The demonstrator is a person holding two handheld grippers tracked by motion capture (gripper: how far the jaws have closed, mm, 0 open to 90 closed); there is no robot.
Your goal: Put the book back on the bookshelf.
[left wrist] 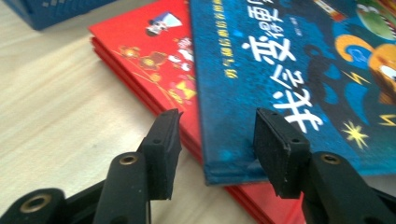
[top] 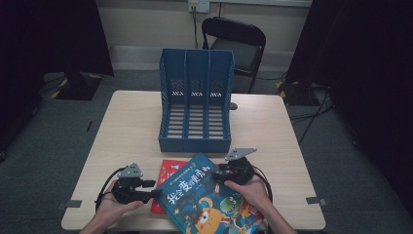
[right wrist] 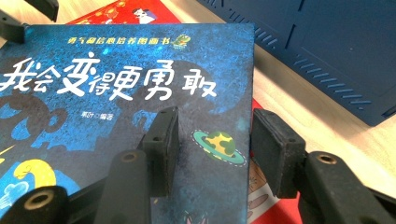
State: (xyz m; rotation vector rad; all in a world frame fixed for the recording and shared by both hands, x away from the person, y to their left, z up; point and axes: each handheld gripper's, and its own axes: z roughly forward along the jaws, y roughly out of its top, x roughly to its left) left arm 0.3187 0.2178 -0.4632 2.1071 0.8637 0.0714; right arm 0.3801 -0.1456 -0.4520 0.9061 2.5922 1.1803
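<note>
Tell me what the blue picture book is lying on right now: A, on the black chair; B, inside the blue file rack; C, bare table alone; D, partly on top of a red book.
D: the blue picture book overlaps the red book, whose cover and edge stick out from under it in the left gripper view, with the file rack standing apart behind.

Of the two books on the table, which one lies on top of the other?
The blue book lies on top. Its dark cover with white characters overlaps the red book, which shows only as a strip at its left side, flat on the table.
</note>
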